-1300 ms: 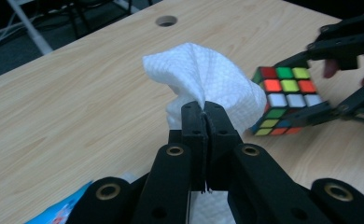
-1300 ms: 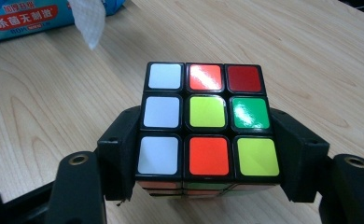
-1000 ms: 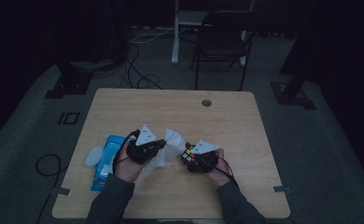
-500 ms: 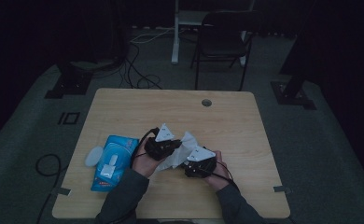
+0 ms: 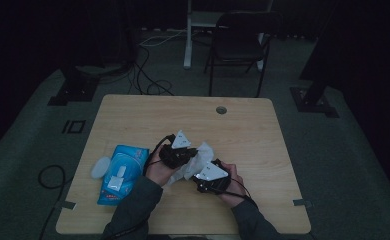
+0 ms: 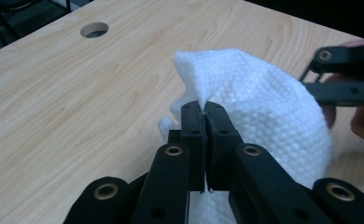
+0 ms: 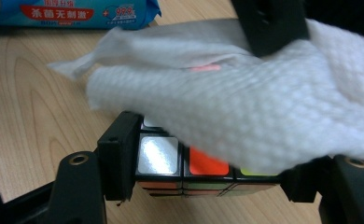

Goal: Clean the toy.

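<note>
Wipe pack (image 5: 119,172) lain at the table's (image 5: 133,115) left, left gripper (image 6: 203,108) pinched shut on a white wipe (image 6: 264,107), wipe draped over the cube (image 7: 180,163), cube clamped between the right gripper's (image 7: 208,179) jaws near the table's front.

Left gripper (image 5: 185,155) jaws pinched tight, angled toward right gripper (image 5: 209,181); right jaws clamped, both forearms low, close together.

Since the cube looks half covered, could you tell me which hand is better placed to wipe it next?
Left, probably: the left gripper is shut on the wipe, draped over the cube, which the right gripper clamps.
</note>
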The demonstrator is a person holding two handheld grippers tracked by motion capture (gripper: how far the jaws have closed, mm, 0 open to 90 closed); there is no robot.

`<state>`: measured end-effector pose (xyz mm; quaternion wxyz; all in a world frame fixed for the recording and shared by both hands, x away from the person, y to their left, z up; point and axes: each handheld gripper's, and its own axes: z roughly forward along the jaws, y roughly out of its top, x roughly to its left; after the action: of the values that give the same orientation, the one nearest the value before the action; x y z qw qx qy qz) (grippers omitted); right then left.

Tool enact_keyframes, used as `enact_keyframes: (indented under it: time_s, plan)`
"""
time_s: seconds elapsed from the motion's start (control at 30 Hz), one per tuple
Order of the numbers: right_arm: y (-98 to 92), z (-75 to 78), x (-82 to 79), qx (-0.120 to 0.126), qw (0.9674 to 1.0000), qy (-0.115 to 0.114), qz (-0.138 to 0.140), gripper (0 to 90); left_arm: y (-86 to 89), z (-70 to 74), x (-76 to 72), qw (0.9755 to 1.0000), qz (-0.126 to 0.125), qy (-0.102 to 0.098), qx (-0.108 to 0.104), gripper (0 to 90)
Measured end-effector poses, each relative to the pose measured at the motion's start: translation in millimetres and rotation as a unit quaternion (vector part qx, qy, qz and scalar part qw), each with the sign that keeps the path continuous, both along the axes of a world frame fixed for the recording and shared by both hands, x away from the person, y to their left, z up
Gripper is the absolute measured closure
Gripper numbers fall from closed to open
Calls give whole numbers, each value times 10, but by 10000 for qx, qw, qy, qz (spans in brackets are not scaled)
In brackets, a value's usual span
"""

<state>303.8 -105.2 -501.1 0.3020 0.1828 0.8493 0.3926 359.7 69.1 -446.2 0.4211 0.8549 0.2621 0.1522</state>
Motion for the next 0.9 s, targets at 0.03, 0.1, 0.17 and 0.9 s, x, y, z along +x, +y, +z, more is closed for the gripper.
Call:
enact_keyframes:
  time_s: [0.03, 0.1, 0.17, 0.9]
  plan:
    - [8, -2, -10, -18, 10000, -34, 5, 339, -10, 4, 15, 10000, -13, -12, 4, 886]
    - [24, -3, -31, -79, 9999, -107, 55, 339, -27, 19, 36, 10000, -40, -27, 2, 886]
    - [37, -5, -46, -119, 9997, -174, 75, 339, -44, 42, 56, 10000, -50, -48, -25, 886]
    - [86, -2, -147, -511, 9950, -852, 48, 339, -193, 0, 138, 9989, -384, 192, 192, 840]
